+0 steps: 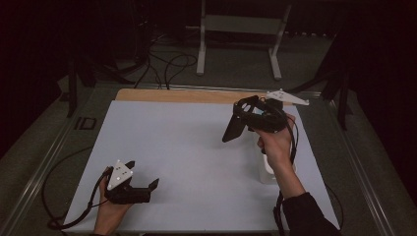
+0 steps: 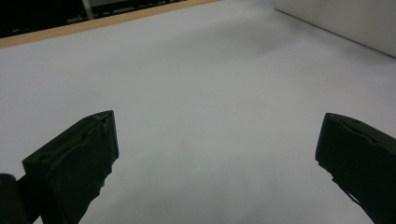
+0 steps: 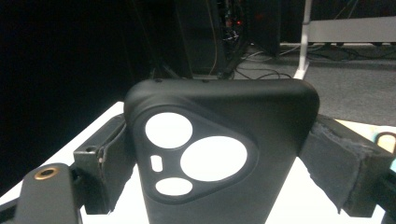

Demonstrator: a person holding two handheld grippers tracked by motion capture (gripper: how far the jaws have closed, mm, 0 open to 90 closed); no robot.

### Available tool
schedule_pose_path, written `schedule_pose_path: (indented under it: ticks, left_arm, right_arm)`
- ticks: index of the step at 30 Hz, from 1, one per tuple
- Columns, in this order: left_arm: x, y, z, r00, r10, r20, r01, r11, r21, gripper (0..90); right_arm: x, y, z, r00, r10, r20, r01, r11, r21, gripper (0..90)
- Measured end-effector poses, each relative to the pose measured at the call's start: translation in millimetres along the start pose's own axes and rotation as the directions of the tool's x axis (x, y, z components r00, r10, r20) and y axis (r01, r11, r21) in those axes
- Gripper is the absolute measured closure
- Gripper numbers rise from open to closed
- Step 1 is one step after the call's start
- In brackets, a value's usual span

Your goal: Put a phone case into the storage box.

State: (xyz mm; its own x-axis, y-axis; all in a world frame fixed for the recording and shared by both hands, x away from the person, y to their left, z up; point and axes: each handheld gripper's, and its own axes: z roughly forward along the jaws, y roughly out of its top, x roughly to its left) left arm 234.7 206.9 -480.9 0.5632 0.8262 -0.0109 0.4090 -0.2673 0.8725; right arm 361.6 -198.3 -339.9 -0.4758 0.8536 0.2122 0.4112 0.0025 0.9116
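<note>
Clamped between the two padded jaws of the right gripper, a black phone case is standing up close to that gripper's camera, its back facing the lens, with the triangular camera cutout and its round openings letting the white surface show through. Both jaws are pressing on the case's long sides, one from each flank.

From above, the right hand is holding that gripper raised over the far right part of the white table, and the phone case is hanging down and leftward from the jaws, tilted, clear of the tabletop. A grey three-cornered plate is sticking out behind the gripper. Just below the hand, a pale, translucent container is sitting on the table; I cannot tell exactly what it is.

Over at the near left corner, the left hand is resting the left gripper low on the table, well apart from the case. Its jaws are spread wide with nothing between them, and in the left gripper view bare white surface is lying between them.
</note>
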Motion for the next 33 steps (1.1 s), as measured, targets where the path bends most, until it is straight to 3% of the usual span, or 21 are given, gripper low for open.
schedule_pose_path:
  ticks: [16,33]
  left_arm:
    - [1.8,-0.6,-1.2,1.0000,-0.007,-0.006,0.007,1.0000,-0.003,0.0]
    - [2.5,-0.6,-1.6,0.9999,-0.008,-0.007,0.008,1.0000,-0.002,0.0]
  right_arm:
    - [-20.9,13.2,-1.9,0.9977,0.010,0.067,-0.009,1.000,-0.016,15.0]
    - [-46.1,21.4,-4.0,0.9853,0.016,0.170,-0.009,0.999,-0.039,15.1]
